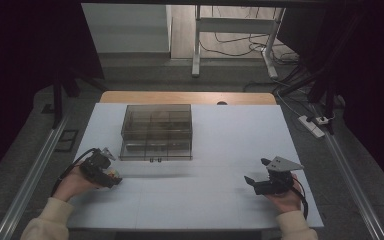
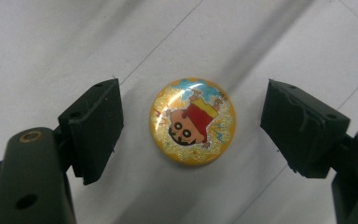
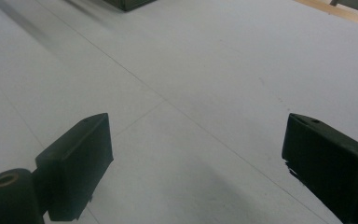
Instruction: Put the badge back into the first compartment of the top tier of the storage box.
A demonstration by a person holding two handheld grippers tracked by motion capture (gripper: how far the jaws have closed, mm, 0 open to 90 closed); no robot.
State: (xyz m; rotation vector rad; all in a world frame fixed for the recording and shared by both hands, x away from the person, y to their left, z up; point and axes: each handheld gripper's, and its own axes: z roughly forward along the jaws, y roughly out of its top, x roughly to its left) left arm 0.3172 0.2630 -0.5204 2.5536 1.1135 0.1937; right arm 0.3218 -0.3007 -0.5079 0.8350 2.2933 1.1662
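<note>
White tabletop [image 1: 220, 150]: from the high view it is bare save for a smoky clear box [image 1: 156, 132] with compartments, set toward the far side, likely where small things get sorted.
Left claw [image 1: 114, 176]: in that view the person's left hand [image 1: 75, 182] holds it low over the near left part of the tabletop, tipped down, a spot of yellow at its tip.
Right claw [image 1: 257, 171]: parked on the near right, well apart from the box, apparently waiting.
Left gripper view: a round yellow badge [image 2: 192, 121] with a cartoon figure lies flat on the tabletop between the two pads [image 2: 98, 126]. Gaps show on both sides, so the jaws straddle it without pressing; I'd say they are lined up for a pinch across its edge.
Right gripper view: jaws spread wide with nothing between them, just tabletop, and a corner of the box [image 3: 128, 3] far ahead.
</note>
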